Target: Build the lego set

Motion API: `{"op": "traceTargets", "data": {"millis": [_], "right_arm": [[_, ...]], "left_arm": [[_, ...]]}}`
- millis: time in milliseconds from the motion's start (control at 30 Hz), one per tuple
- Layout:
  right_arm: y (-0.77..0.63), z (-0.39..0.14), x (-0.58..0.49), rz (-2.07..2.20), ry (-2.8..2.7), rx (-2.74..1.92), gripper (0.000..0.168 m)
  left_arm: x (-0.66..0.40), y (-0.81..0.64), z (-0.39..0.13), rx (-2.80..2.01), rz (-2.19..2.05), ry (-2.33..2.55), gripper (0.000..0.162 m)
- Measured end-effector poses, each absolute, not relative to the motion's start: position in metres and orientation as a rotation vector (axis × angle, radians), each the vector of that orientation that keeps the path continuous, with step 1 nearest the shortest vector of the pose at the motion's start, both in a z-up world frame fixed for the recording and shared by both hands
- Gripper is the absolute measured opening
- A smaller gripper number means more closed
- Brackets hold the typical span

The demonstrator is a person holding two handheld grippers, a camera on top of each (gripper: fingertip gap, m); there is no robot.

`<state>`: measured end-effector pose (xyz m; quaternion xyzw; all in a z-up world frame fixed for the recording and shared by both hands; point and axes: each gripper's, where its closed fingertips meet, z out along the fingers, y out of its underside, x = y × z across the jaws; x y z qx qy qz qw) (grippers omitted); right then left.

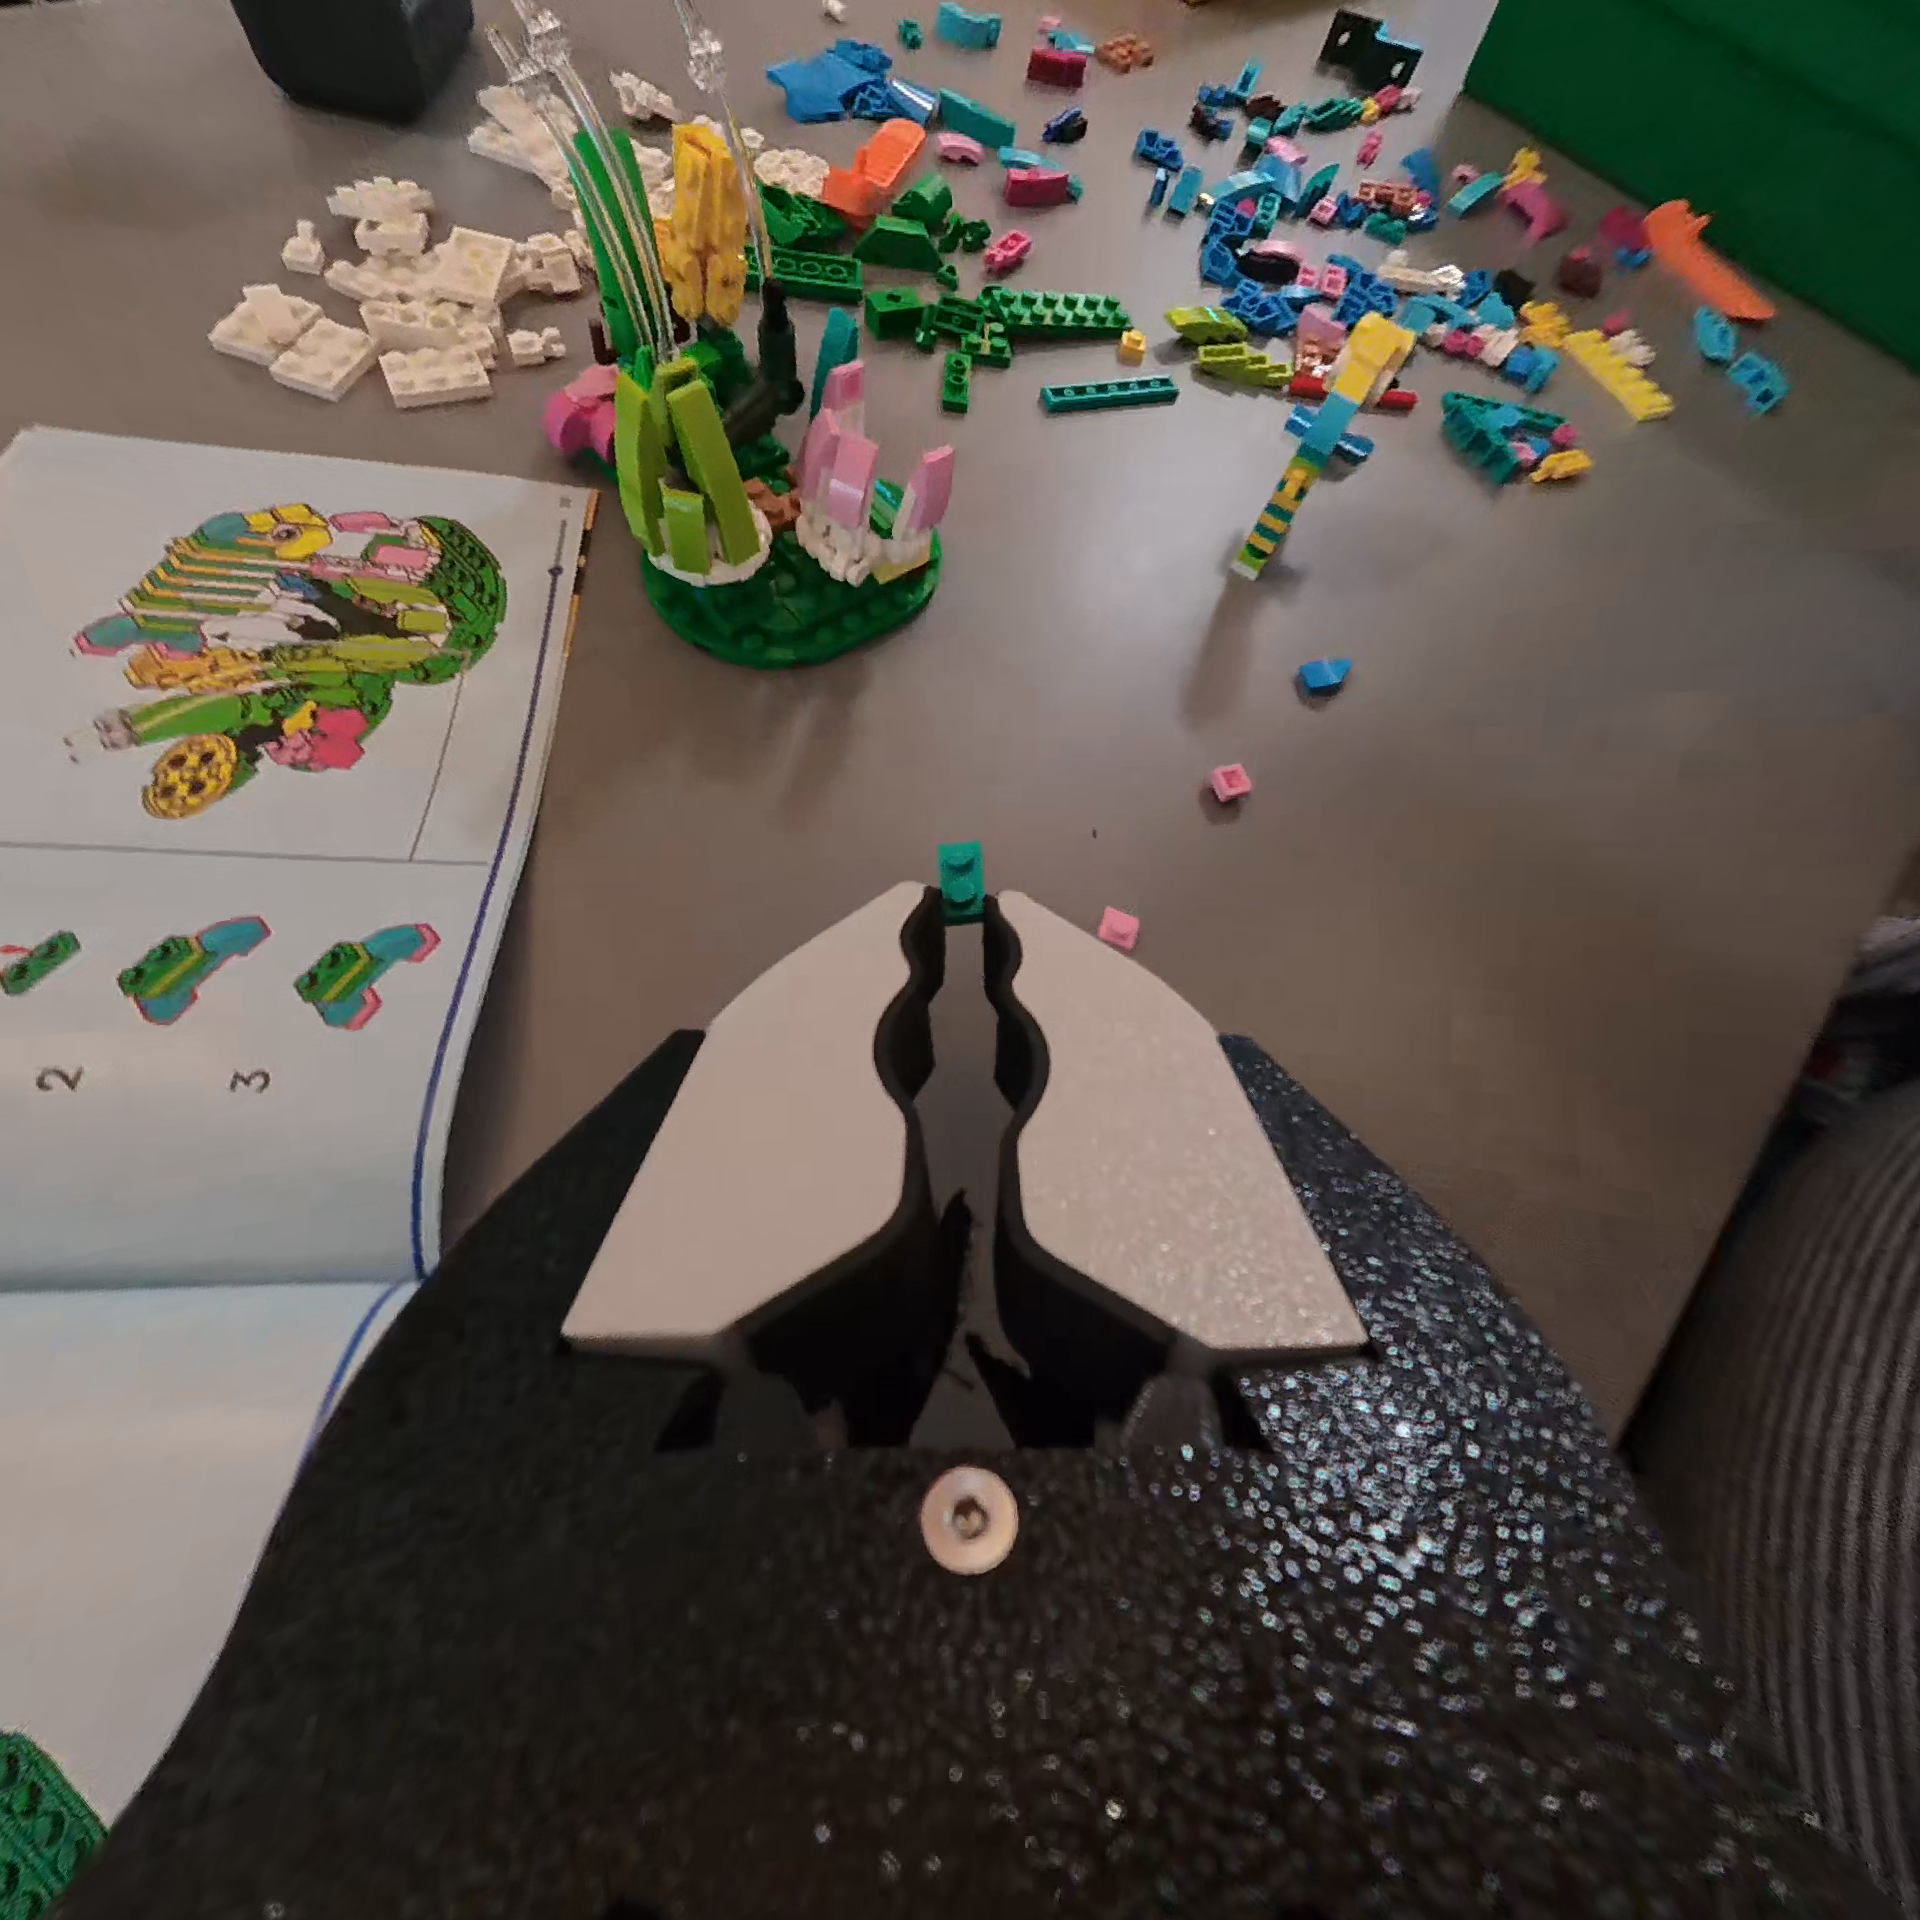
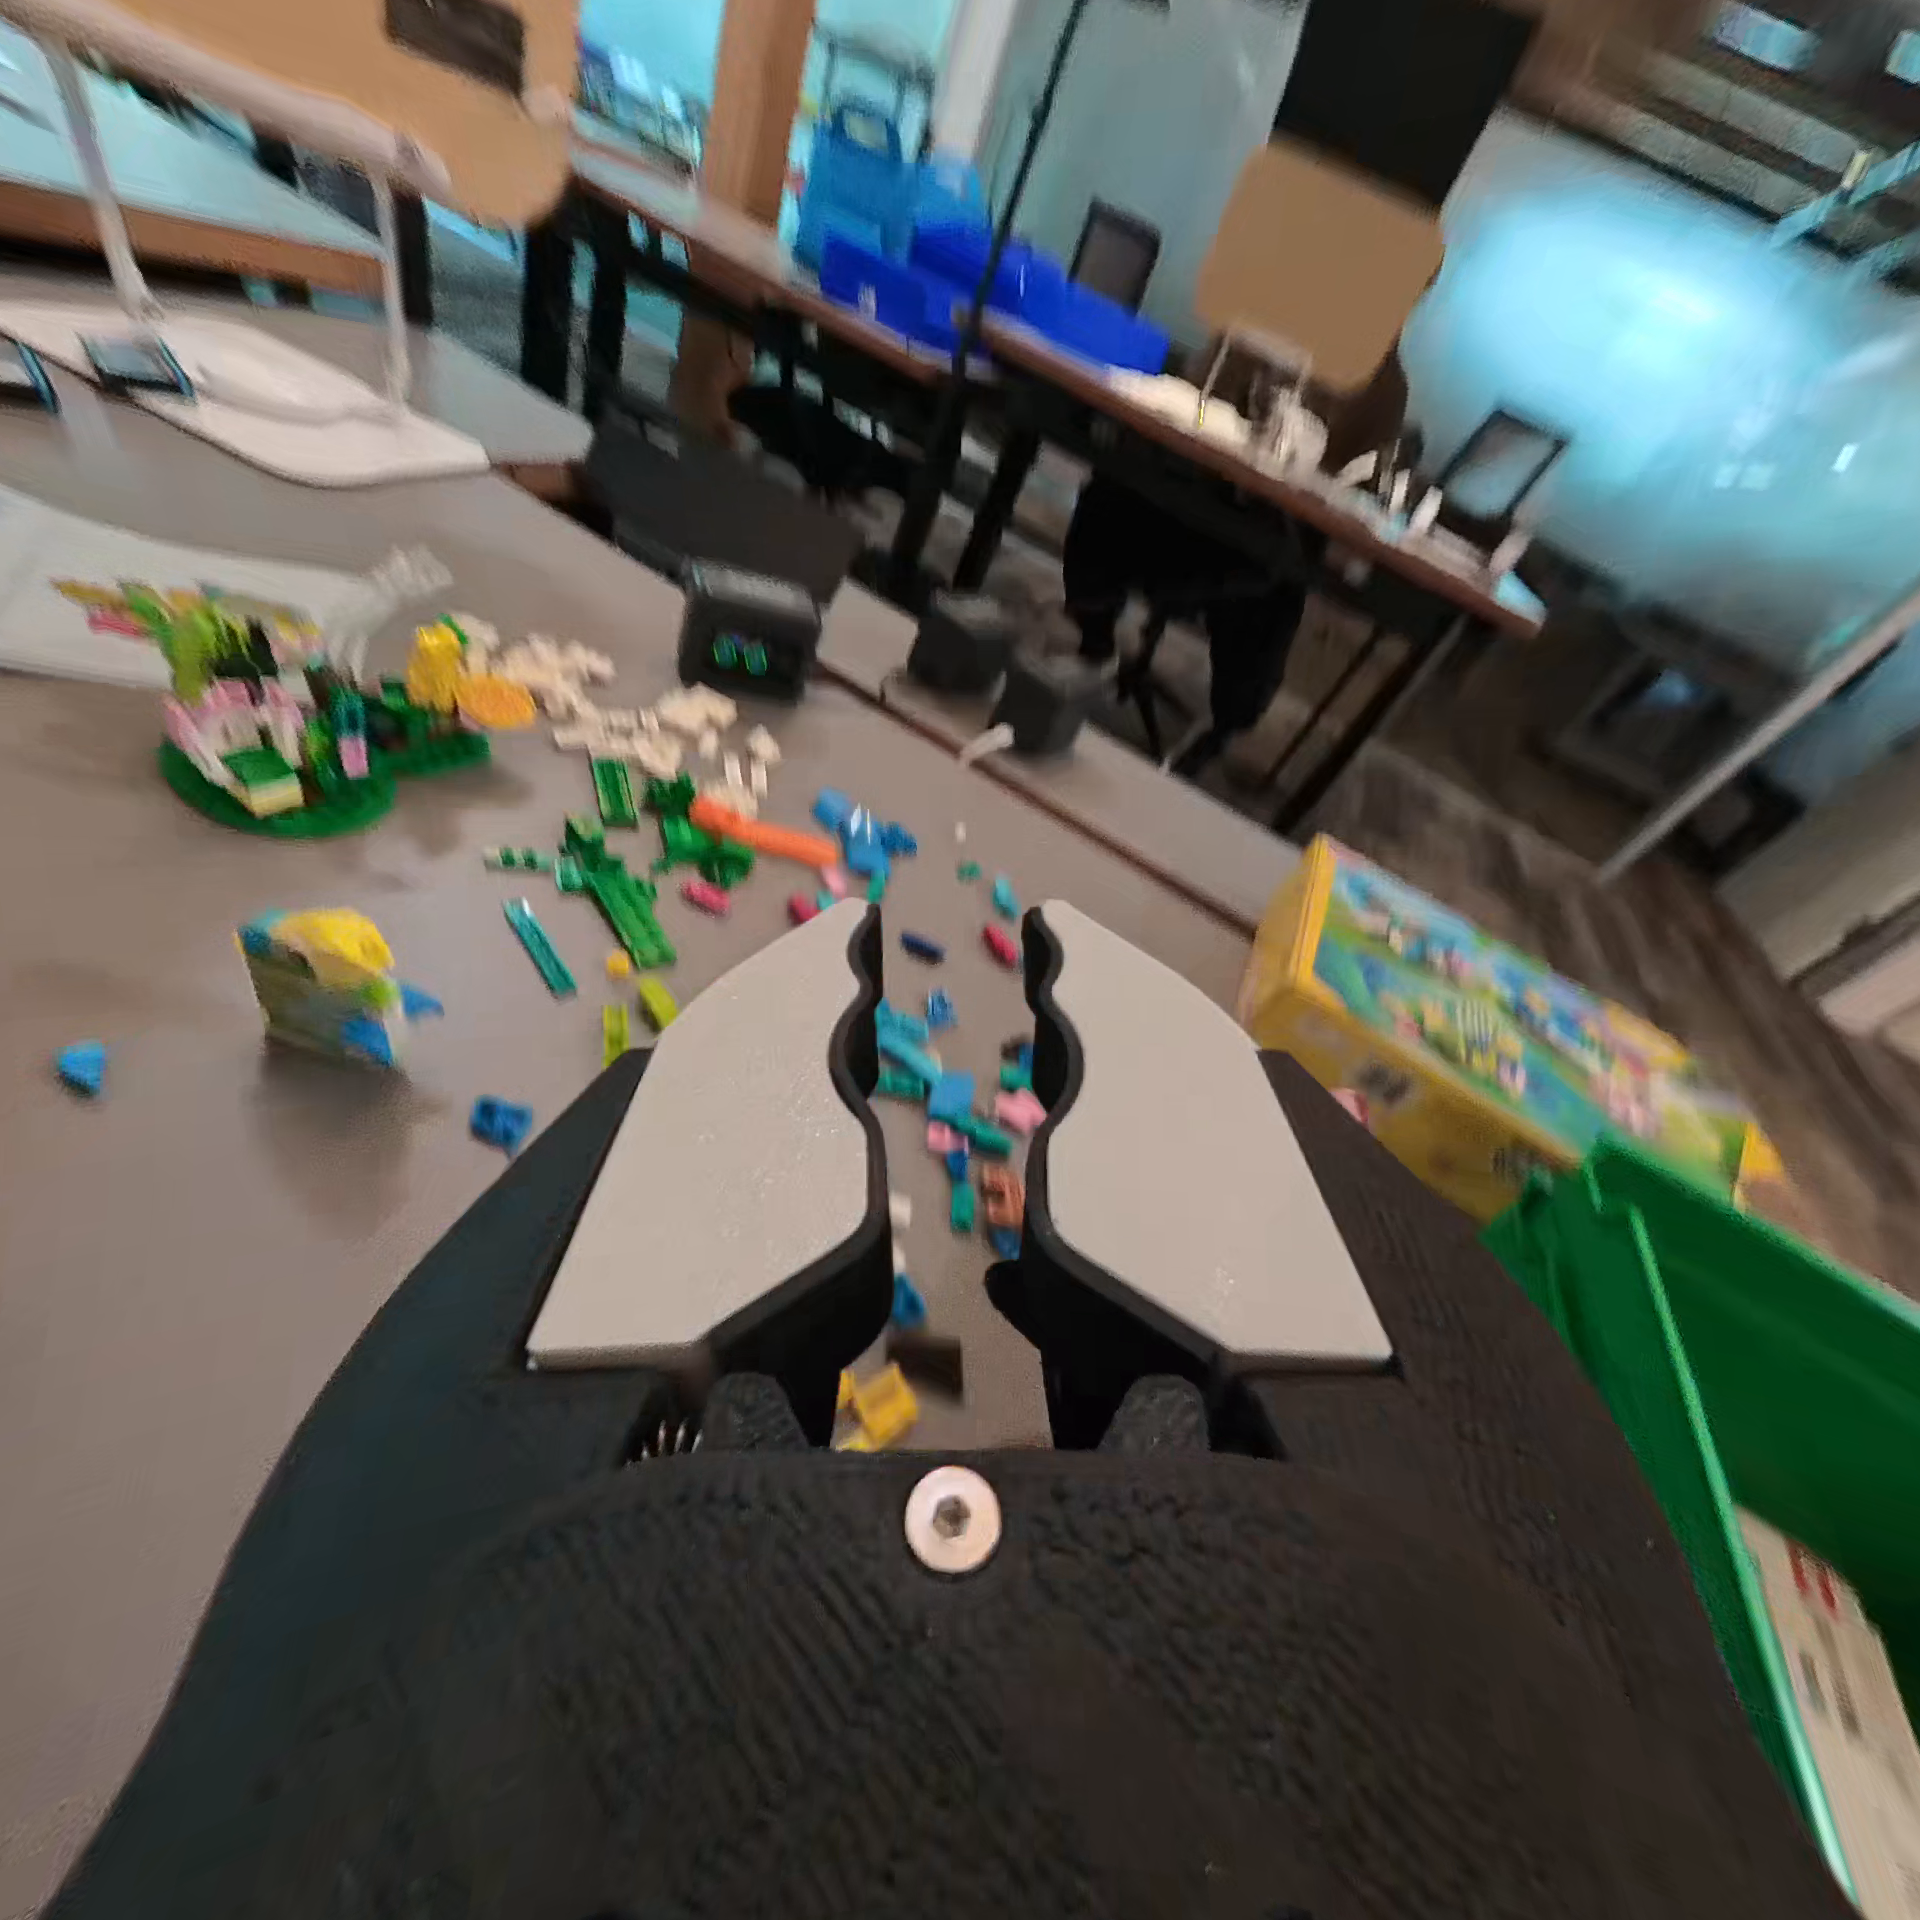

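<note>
My left gripper [image 1: 962,914] is shut on a small teal-green brick [image 1: 960,876], held above the grey table. A partly built flower model on a green base [image 1: 774,488] stands ahead of it; it also shows at far left in the blurred right wrist view [image 2: 275,717]. A small striped blue and yellow sub-build [image 1: 1325,431] lies to the right, also seen in the right wrist view [image 2: 322,987]. The open instruction booklet [image 1: 260,831] lies at left. My right gripper [image 2: 951,920] is open and empty above scattered blue, teal and pink pieces [image 2: 956,1101].
White pieces [image 1: 395,301], green pieces [image 1: 997,312] and mixed blue, pink and teal pieces [image 1: 1382,260] cover the far table. Loose pink pieces [image 1: 1228,781] and a blue one [image 1: 1323,675] lie near. The yellow set box [image 2: 1475,1049] and a green box [image 2: 1714,1330] sit right. Spacing between my two grippers at the tips: around 35 cm.
</note>
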<state>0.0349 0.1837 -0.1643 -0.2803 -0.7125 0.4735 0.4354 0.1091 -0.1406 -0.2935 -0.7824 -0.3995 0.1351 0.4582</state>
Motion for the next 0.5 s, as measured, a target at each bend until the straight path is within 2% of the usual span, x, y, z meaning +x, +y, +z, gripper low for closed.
{"op": "traceTargets", "data": {"millis": [200,333,500], "right_arm": [[0.216,-0.224,0.039,1.077,-1.985,-0.875,0.025],[0.228,-0.24,0.032,1.047,-2.008,-0.943,0.025],[0.244,-0.247,0.008,1.018,-1.939,-1.128,0.014]], "left_arm": [[0.098,-0.138,-0.296,-1.984,0.462,-0.938,0.007],[0.091,-0.141,-0.297,-1.983,0.521,-0.958,0.007],[0.087,-0.135,-0.304,-2.013,0.514,-0.989,0.007]]}}
